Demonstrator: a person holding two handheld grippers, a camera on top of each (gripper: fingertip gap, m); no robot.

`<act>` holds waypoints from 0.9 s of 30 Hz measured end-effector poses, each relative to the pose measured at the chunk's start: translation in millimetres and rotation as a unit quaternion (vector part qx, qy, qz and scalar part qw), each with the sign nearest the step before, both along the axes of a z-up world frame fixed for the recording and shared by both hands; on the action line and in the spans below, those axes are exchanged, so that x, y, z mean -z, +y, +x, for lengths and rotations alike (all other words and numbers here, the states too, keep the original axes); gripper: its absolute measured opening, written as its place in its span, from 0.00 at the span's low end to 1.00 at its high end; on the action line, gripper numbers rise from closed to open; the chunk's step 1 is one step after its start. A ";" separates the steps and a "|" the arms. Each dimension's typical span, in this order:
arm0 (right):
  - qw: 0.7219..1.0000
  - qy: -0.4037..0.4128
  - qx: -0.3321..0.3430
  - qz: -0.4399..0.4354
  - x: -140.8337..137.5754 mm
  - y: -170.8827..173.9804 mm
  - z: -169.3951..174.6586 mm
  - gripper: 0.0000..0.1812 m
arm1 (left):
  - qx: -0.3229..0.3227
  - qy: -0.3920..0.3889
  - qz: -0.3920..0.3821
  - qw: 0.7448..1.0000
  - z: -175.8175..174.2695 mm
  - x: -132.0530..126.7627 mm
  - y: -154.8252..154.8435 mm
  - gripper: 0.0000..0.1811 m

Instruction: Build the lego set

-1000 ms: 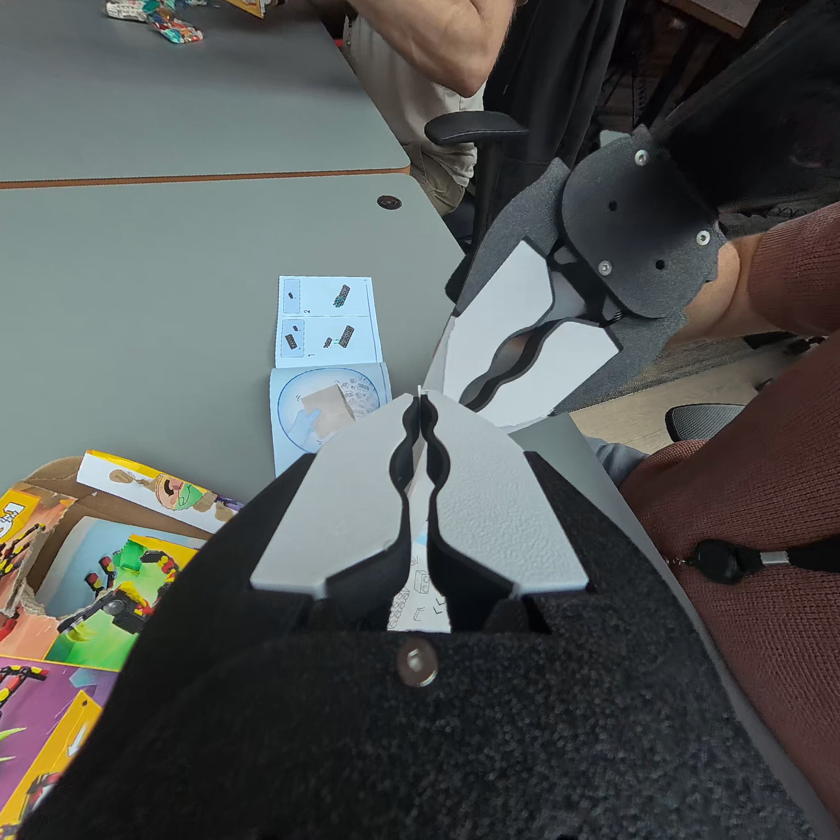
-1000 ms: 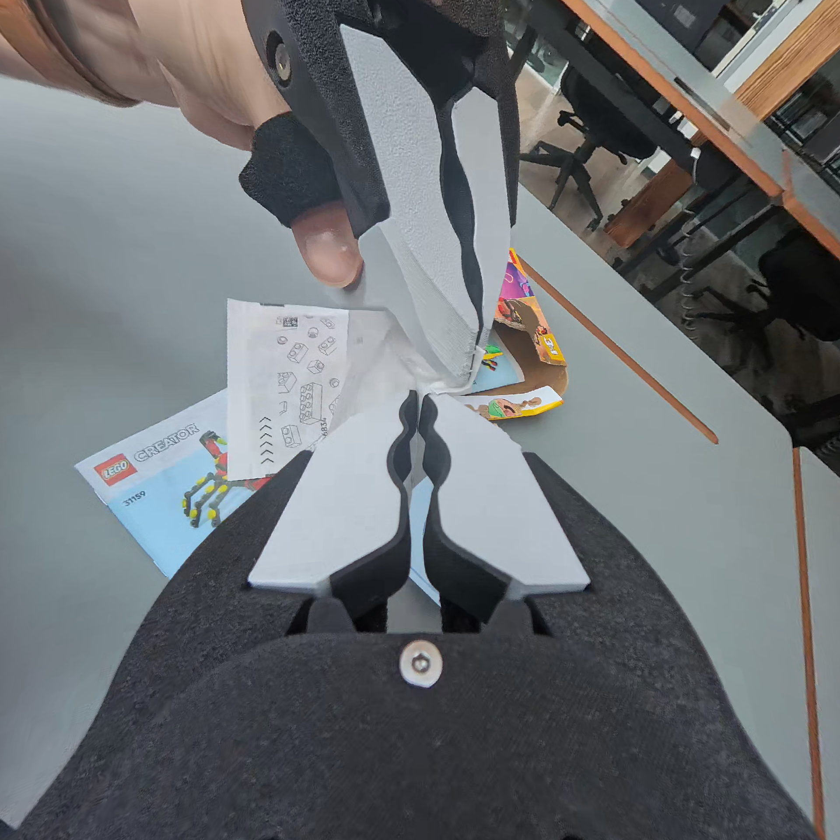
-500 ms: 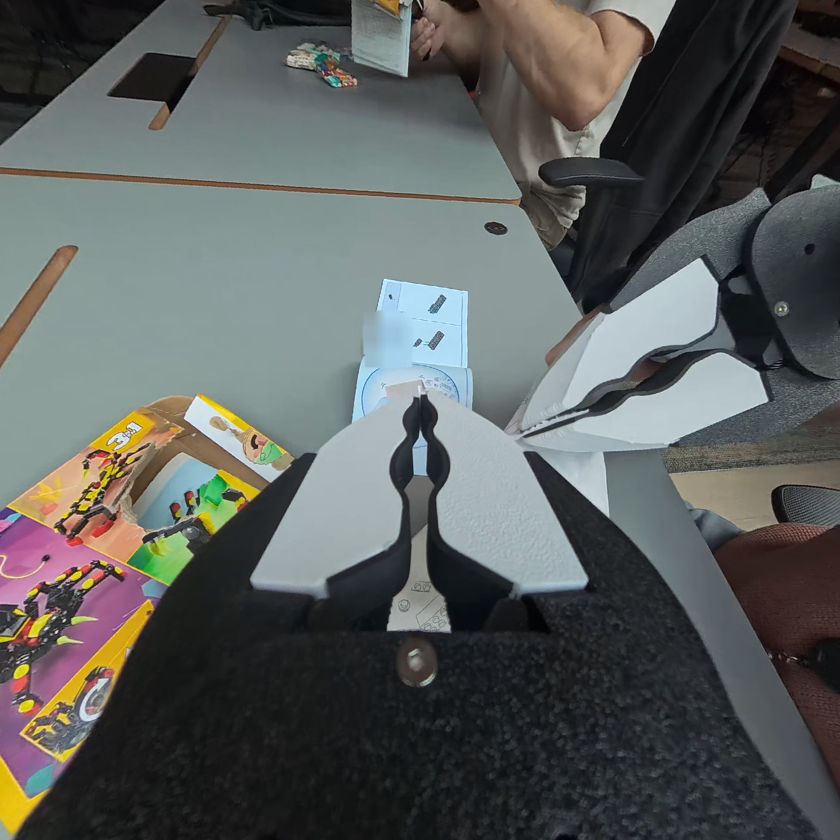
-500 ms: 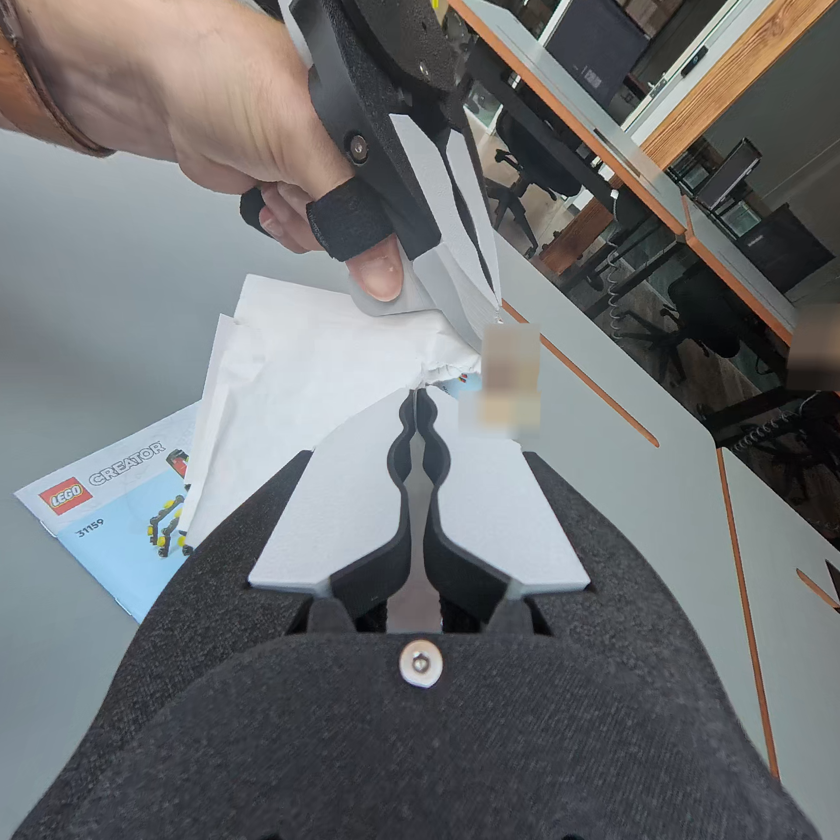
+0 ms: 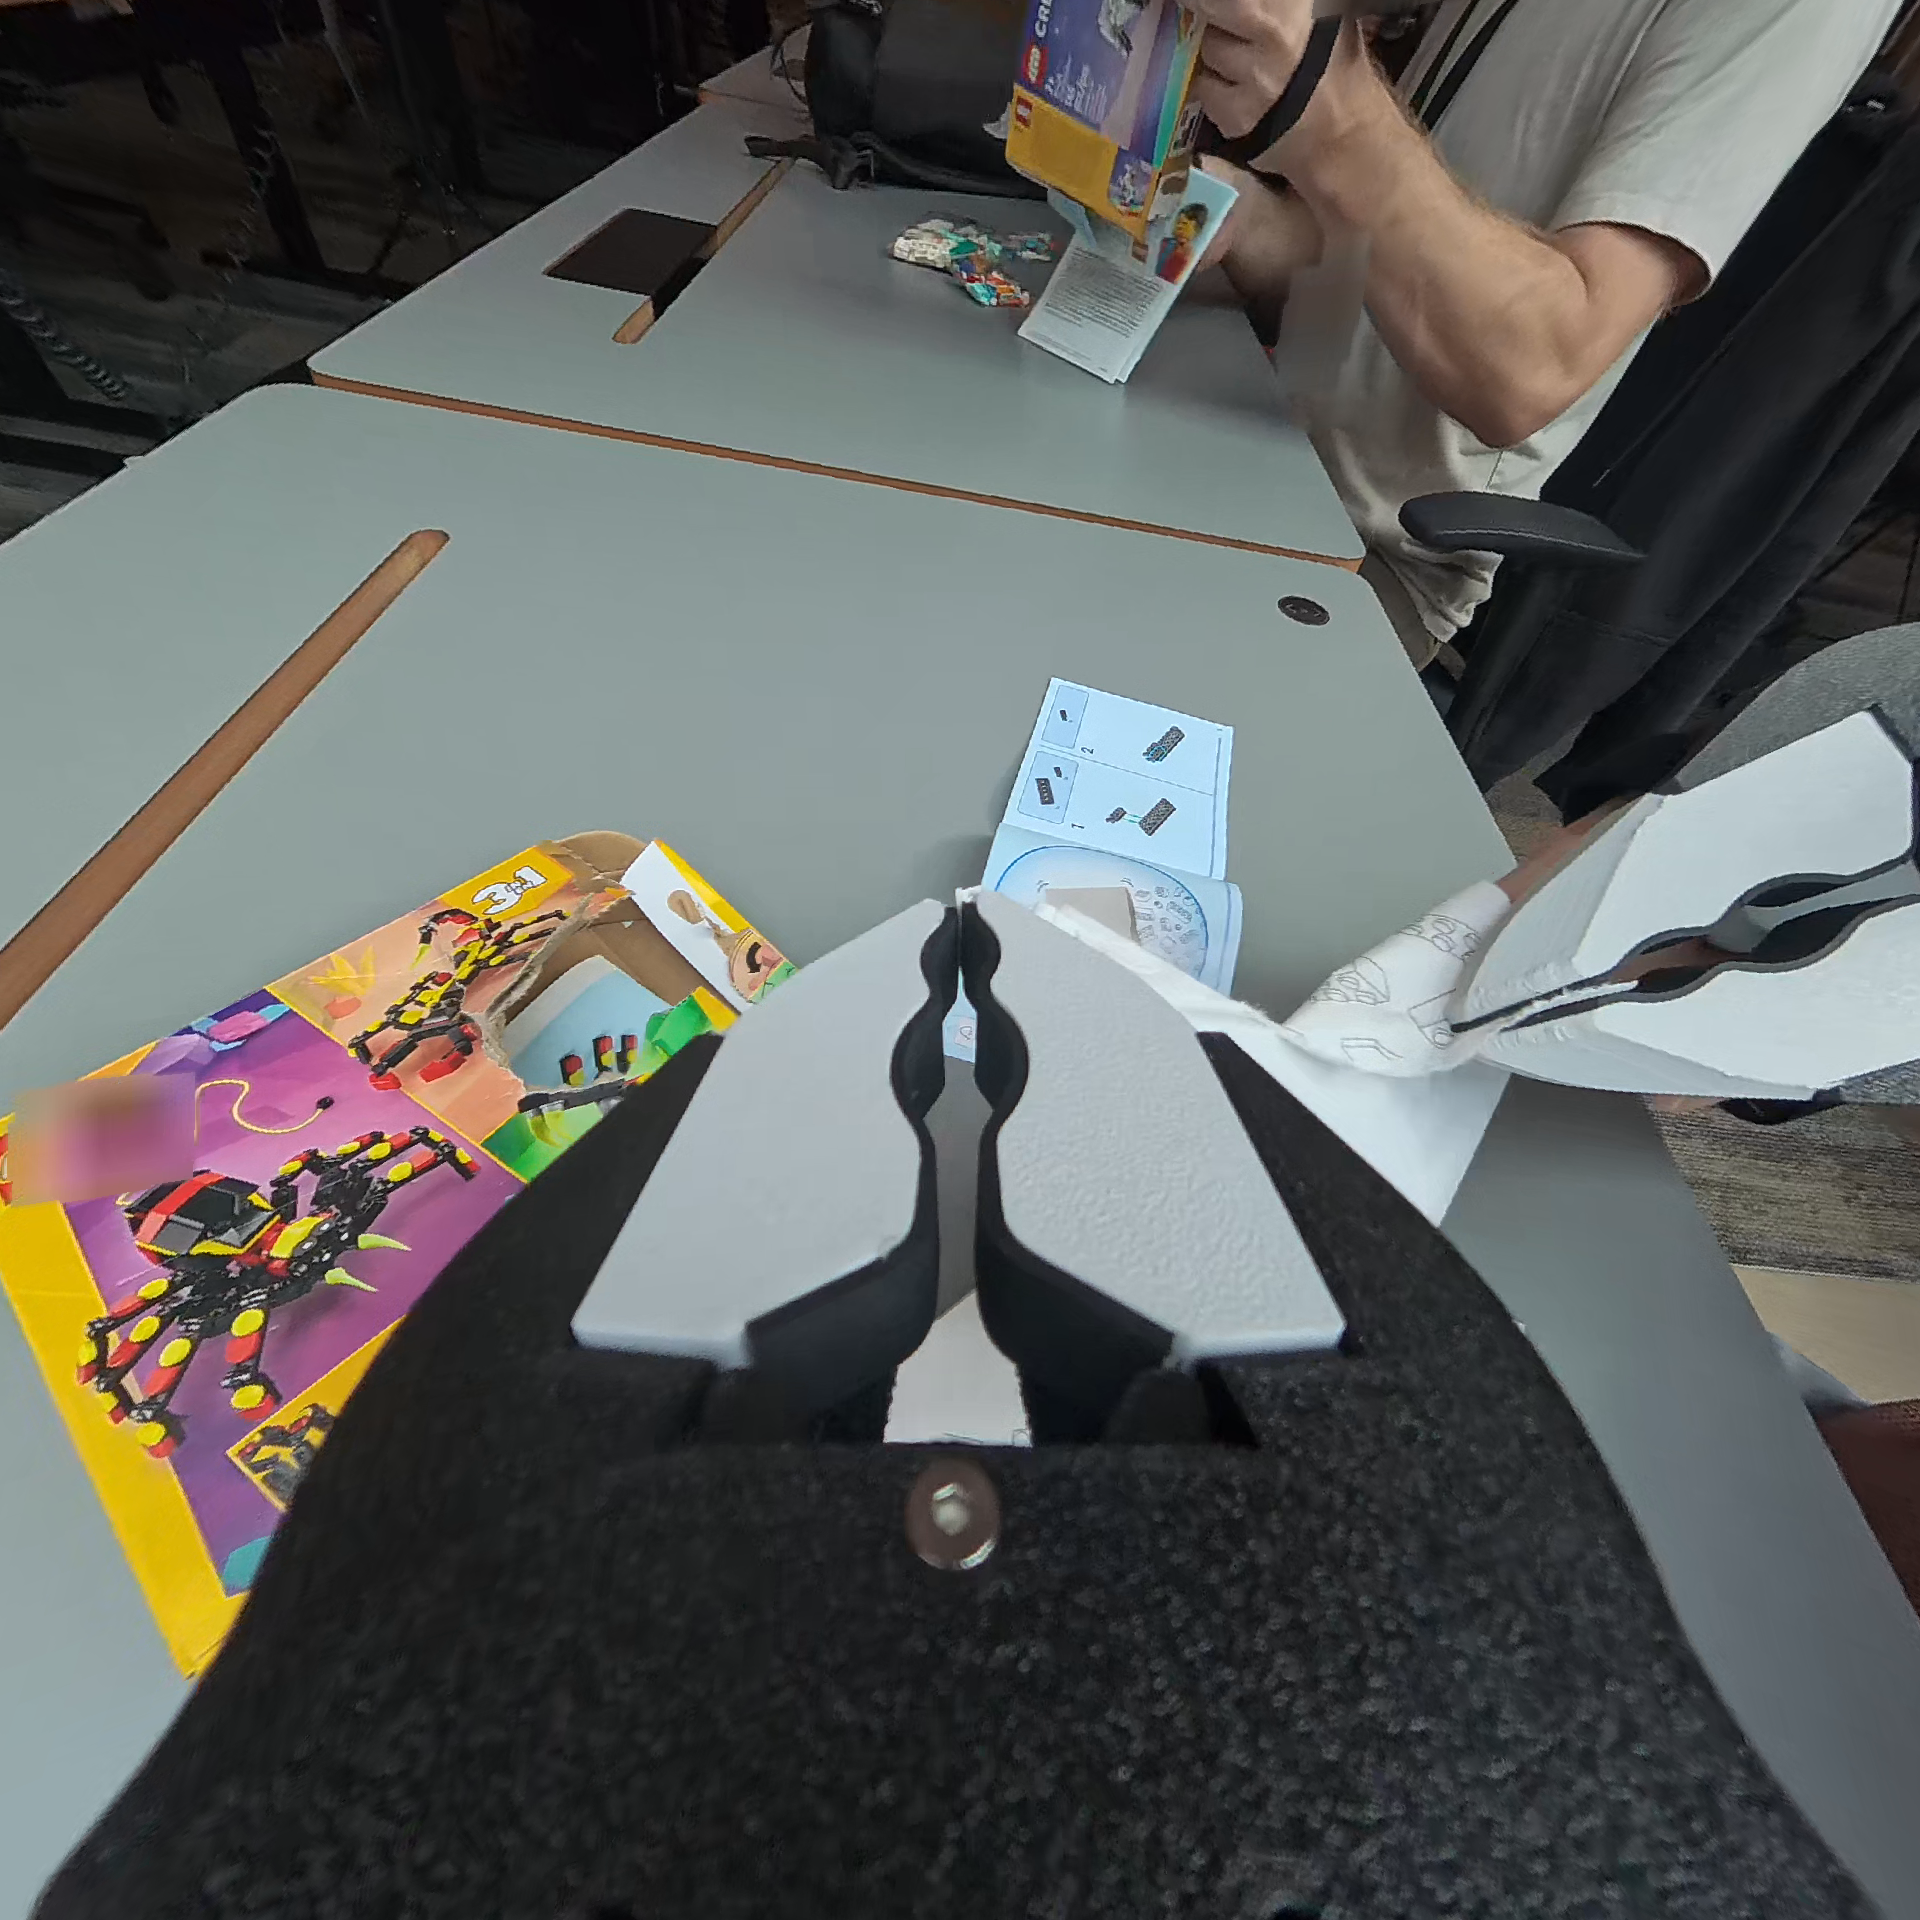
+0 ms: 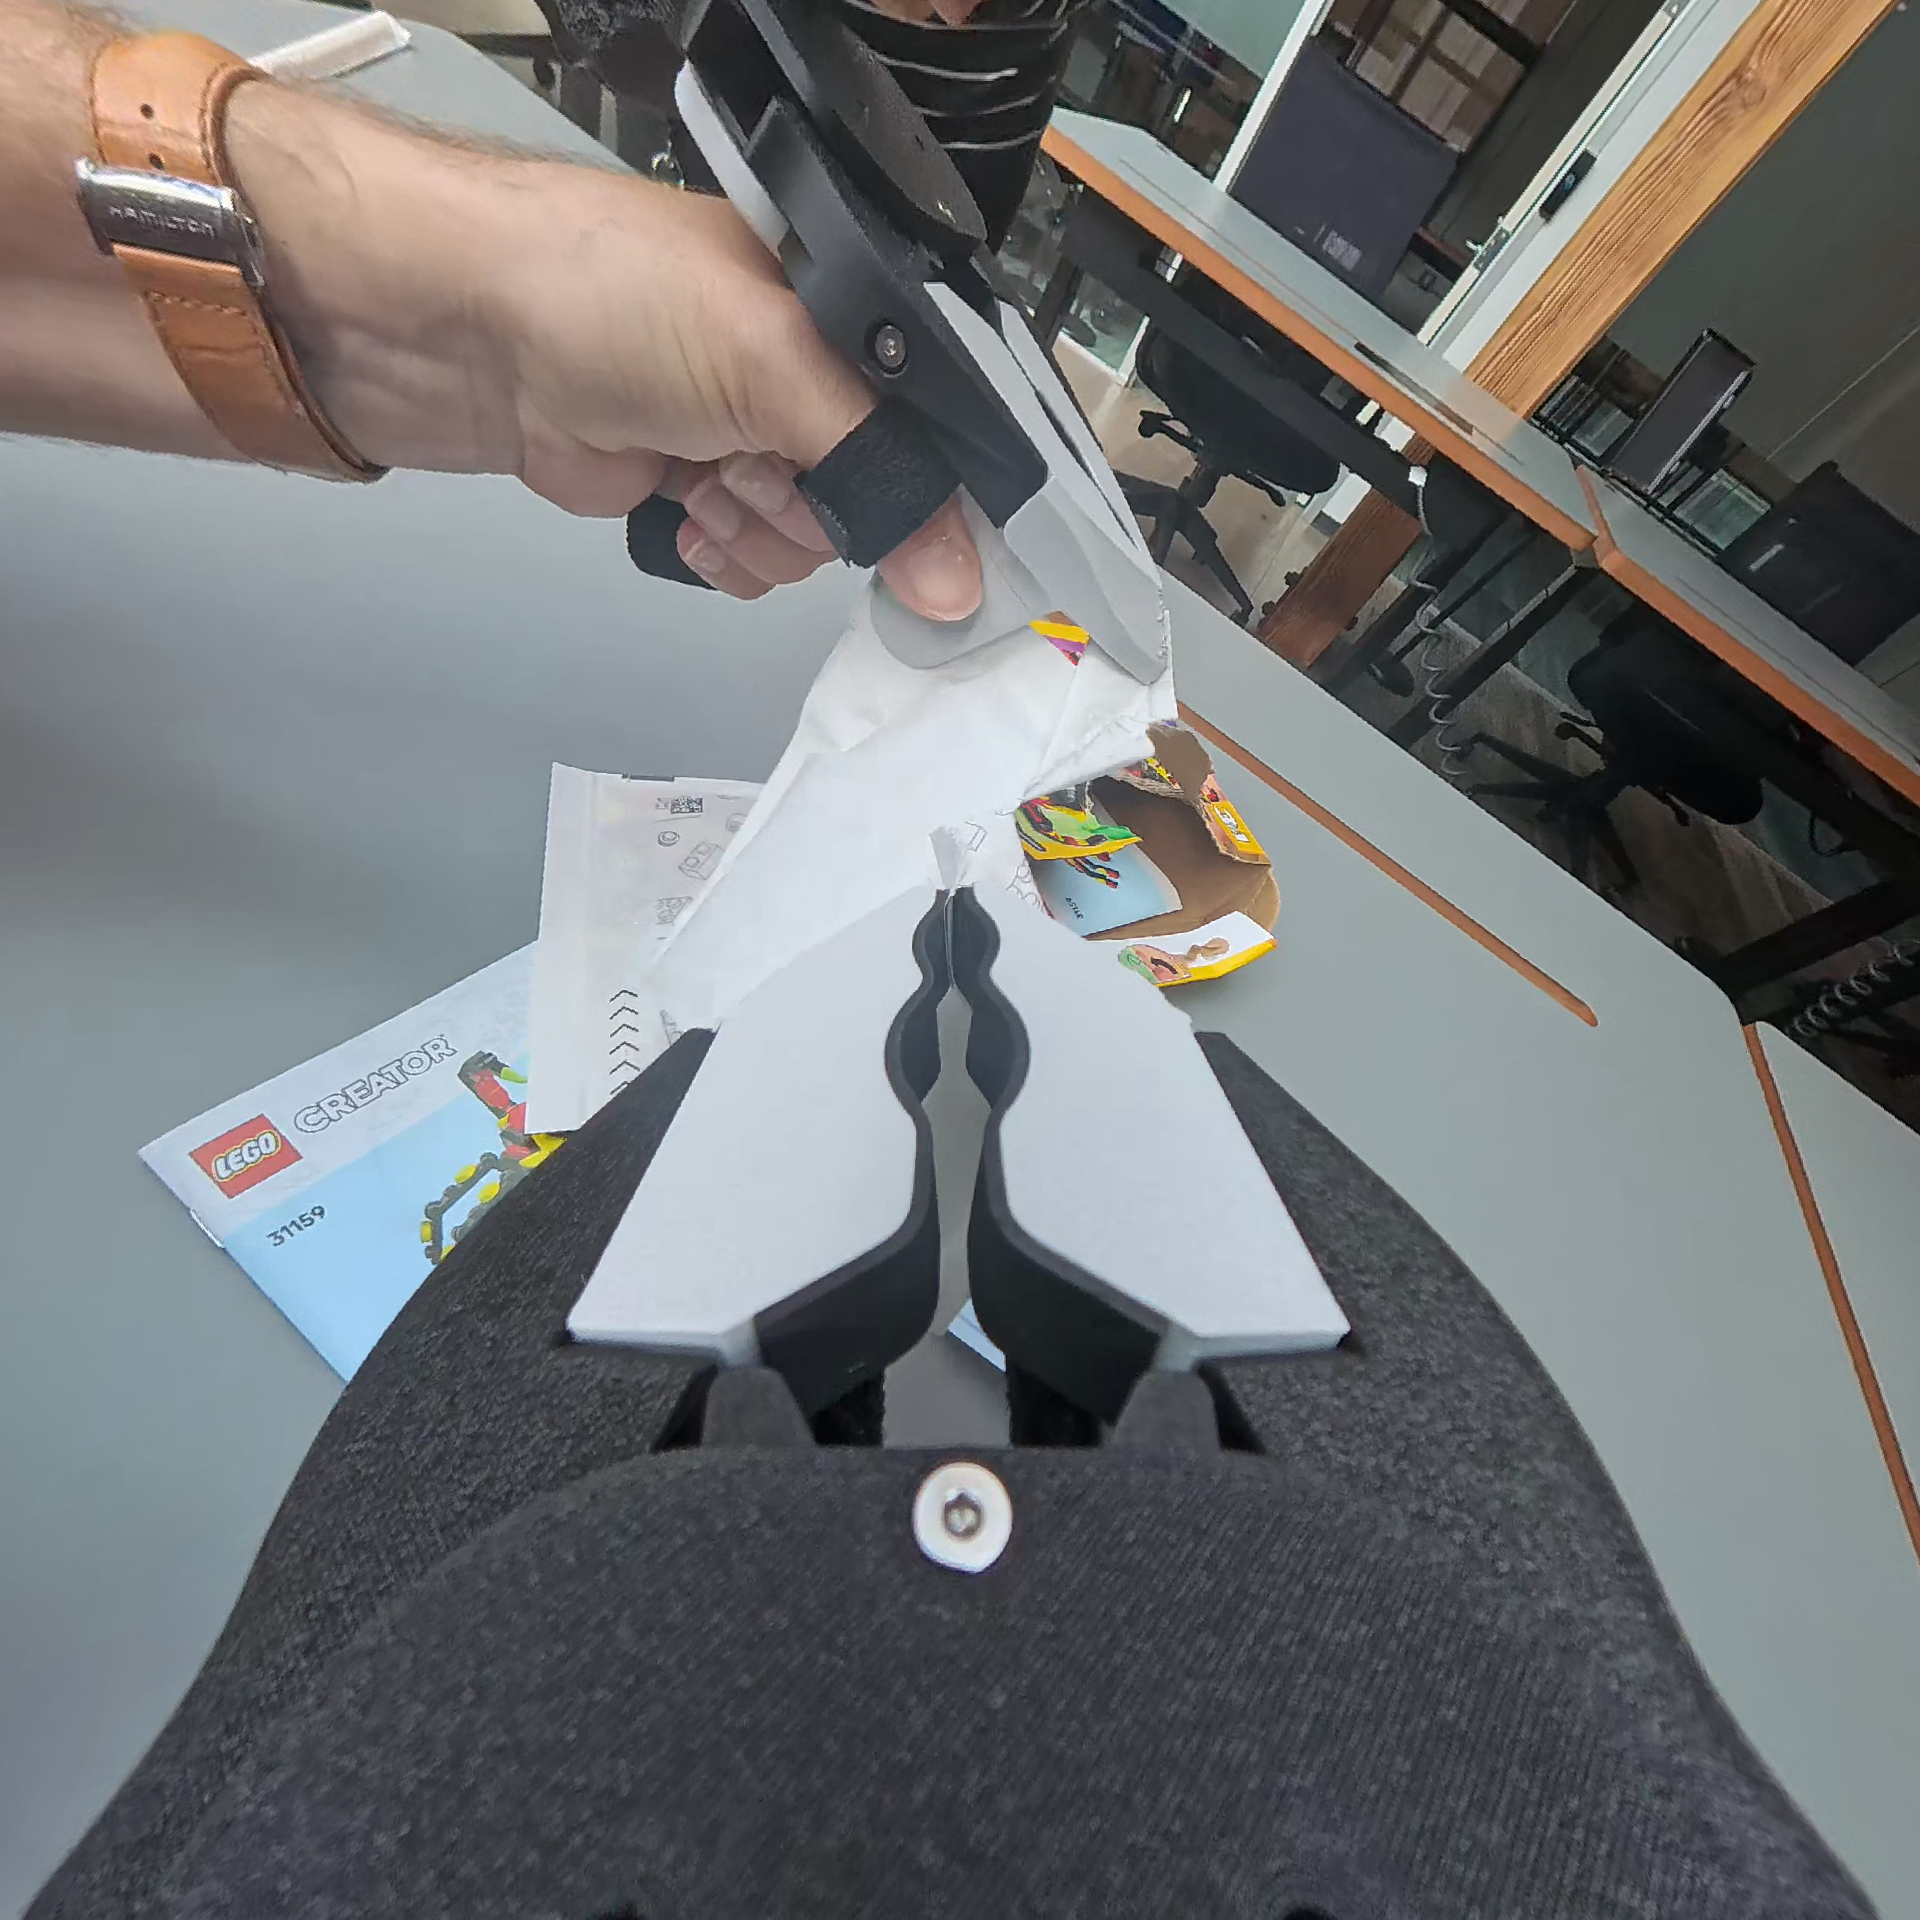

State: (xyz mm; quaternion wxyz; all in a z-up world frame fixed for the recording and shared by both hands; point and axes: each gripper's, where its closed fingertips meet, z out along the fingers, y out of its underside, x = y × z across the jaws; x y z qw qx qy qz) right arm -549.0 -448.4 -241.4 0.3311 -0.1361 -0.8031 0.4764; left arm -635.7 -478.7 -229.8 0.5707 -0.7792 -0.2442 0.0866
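My left gripper (image 5: 958,914) and right gripper (image 6: 951,896) both pinch the white paper brick bag (image 6: 914,769), held above the blue instruction booklet (image 6: 343,1174). It looks torn at the top. No bricks are out, so all the building is left.

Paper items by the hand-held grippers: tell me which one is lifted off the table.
The white paper bag, pinched between both hand-held grippers, left and right. The blue instruction booklet and the torn box lie flat on the table.
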 end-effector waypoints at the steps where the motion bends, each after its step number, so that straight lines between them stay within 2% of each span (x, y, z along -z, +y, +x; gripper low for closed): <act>1: 1.000 -0.002 -0.002 -0.007 0.0 -0.4 1.4 0.00 | -0.010 0.009 -0.003 1.000 -3.8 -0.7 -3.7 0.00; 12: 0.999 -0.018 -0.013 -0.028 13.4 -4.8 5.6 0.00 | -0.035 -0.005 0.016 0.999 -14.5 10.7 -21.5 0.00; 16: 0.993 -0.062 -0.038 -0.091 7.5 -3.6 6.0 0.00 | -0.031 -0.007 0.005 0.999 -8.2 15.5 -25.3 0.00; 19: 0.974 -0.155 -0.076 -0.147 9.2 -9.8 5.8 0.00 | -0.011 -0.014 -0.001 1.000 6.5 9.0 -29.5 0.00; 23: 0.933 -0.264 -0.133 -0.206 7.8 -36.2 11.4 0.00 | -0.006 0.018 -0.073 0.997 20.6 -4.9 -54.3 0.00; 27: 0.922 -0.276 -0.176 -0.204 0.3 -68.3 19.9 0.00 | 0.024 -0.006 -0.095 0.995 38.1 -14.1 -77.8 0.00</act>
